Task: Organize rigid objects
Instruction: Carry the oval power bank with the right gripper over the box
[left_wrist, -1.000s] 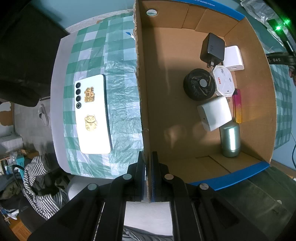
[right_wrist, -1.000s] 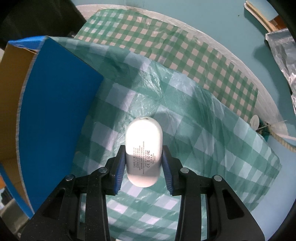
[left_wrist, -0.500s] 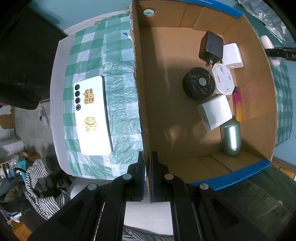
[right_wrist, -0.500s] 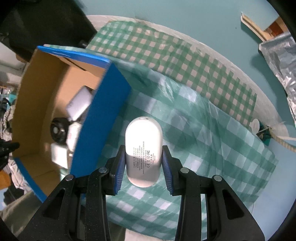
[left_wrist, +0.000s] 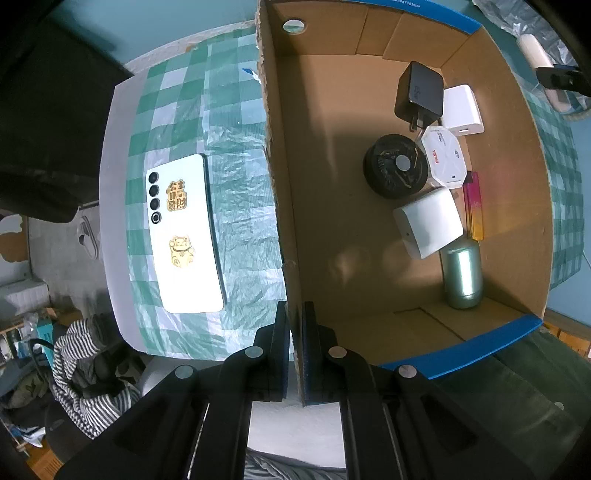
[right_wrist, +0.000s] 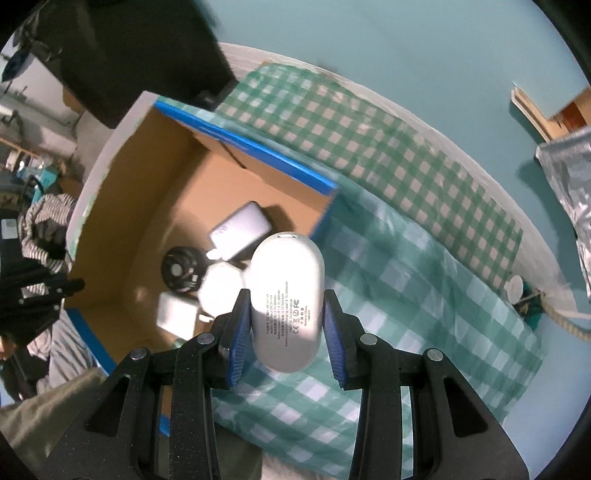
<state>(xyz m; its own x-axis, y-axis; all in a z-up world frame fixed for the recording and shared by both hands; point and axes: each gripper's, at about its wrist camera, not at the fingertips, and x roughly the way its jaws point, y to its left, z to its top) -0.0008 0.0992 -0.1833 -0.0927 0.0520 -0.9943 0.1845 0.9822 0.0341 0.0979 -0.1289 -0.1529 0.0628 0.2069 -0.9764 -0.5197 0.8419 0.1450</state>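
Note:
My right gripper (right_wrist: 287, 325) is shut on a white oval power bank (right_wrist: 286, 295), held in the air above the right rim of the open cardboard box (right_wrist: 122, 206). My left gripper (left_wrist: 294, 350) is shut on the box's left wall (left_wrist: 277, 192), pinching the cardboard edge. Inside the box lie a black charger (left_wrist: 419, 92), a white adapter (left_wrist: 461, 109), a black round spool (left_wrist: 395, 166), a white disc (left_wrist: 443, 157), a white cube (left_wrist: 428, 221), a pink-yellow bar (left_wrist: 472, 205) and a green cylinder (left_wrist: 463, 277). A white phone (left_wrist: 184, 232) with gold stickers lies outside on the cloth.
A green checked cloth (right_wrist: 424, 258) covers the round table (left_wrist: 110, 192). A silver foil bag (right_wrist: 569, 177) and rope lie at the far right. Striped clothing (left_wrist: 81, 369) and clutter sit on the floor beyond the table's edge.
My right gripper rose and moved left with the power bank, from beside the box's blue outer wall to over its opening. The left gripper kept its hold on the box wall.

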